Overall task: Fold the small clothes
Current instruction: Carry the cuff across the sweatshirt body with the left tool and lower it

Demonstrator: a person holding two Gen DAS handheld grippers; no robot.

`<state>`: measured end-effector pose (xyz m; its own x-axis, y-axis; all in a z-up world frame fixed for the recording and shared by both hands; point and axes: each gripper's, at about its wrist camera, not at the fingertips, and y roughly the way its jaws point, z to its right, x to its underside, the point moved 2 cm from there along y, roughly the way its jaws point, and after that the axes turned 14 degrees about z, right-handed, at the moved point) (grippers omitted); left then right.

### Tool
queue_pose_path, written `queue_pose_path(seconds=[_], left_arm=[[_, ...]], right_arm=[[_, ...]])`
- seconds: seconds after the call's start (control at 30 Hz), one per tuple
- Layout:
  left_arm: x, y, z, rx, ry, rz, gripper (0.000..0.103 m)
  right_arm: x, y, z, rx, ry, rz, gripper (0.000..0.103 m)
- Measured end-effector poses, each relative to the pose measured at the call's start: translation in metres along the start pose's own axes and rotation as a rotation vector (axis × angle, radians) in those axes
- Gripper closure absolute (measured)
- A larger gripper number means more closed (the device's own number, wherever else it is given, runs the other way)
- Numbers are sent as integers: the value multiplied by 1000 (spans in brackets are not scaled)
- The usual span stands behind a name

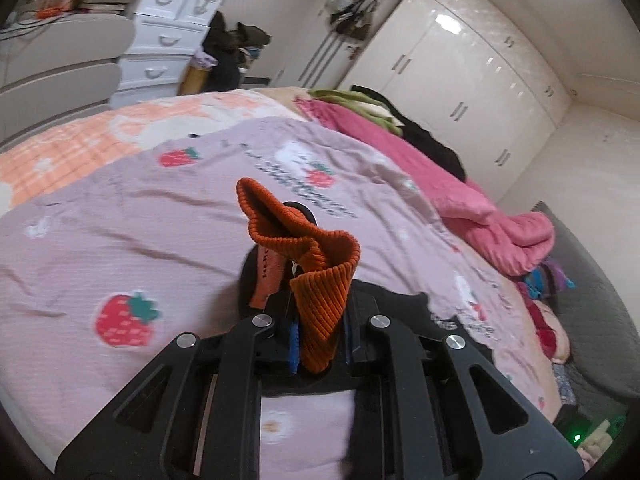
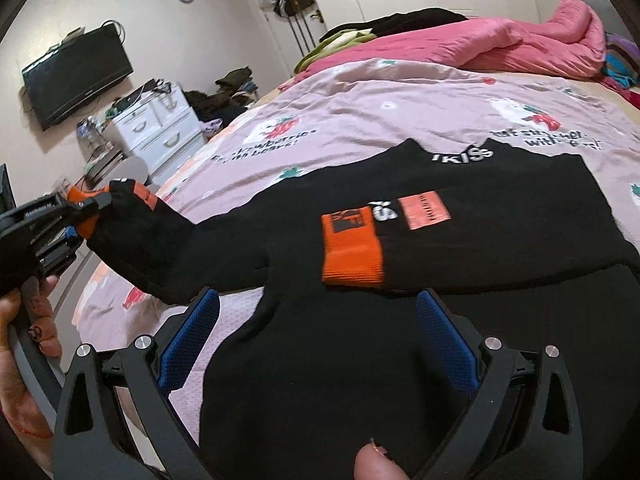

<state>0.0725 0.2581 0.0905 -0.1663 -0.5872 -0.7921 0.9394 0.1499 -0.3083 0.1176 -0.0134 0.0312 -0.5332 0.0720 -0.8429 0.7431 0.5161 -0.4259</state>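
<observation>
I had the left tongs point(image 1: 316, 320) clamped on the orange ribbed cuff point(image 1: 320, 280) of the black sweater point(image 2: 360, 360), the knit bunched up between the blue pads and sticking out in front of the lens. From the right wrist camera I could see that same sleeve point(image 2: 160, 248) lifted off the bed and stretched out to the left, its orange end pinched in the left tongs point(image 2: 86, 210), with my left hand point(image 2: 24, 320) wrapped round the handle.

The right tongs point(image 2: 320, 344) stood wide open, gripping nothing, their blue pads point(image 2: 188, 344) spread to either side of the sweater's lower body. The sweater itself lay flat on the pink strawberry-print bedspread point(image 2: 360, 108), neck towards the far side of the bed. The other sleeve was already folded across the chest, its orange cuff point(image 2: 352, 256) resting on the black fabric beside a pinkish patch point(image 2: 426, 210). A fingertip point(image 2: 376, 464) showed at the bottom edge of that view.

Further back on the bed I noted a rumpled pink quilt point(image 2: 520, 36) with green and black clothes heaped beside it. A white chest of drawers point(image 1: 164, 44) stood by the wall, a dark television point(image 2: 76, 76) hung above it, and pale wardrobe doors point(image 1: 460, 80) ran along the far side of the room.
</observation>
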Motion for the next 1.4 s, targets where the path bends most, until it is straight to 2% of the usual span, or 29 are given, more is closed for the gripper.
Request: queue_pose_path(seconds=[0.23,0.7,1.0,1.4], left_arm=[[12,18,35,72,-13,-31,95],[40,42,89,205,-32,-113,95],[70,59,126,259,26,-183,95],[119,78,166,332,105,-334,95]], right_arm=[[-9,-14,25,28,52,24,5],[-13,-33,83,140,132,53,5],[-18,-46,109,186,153,76,5],[-18,-59,156,262,248,101,5]])
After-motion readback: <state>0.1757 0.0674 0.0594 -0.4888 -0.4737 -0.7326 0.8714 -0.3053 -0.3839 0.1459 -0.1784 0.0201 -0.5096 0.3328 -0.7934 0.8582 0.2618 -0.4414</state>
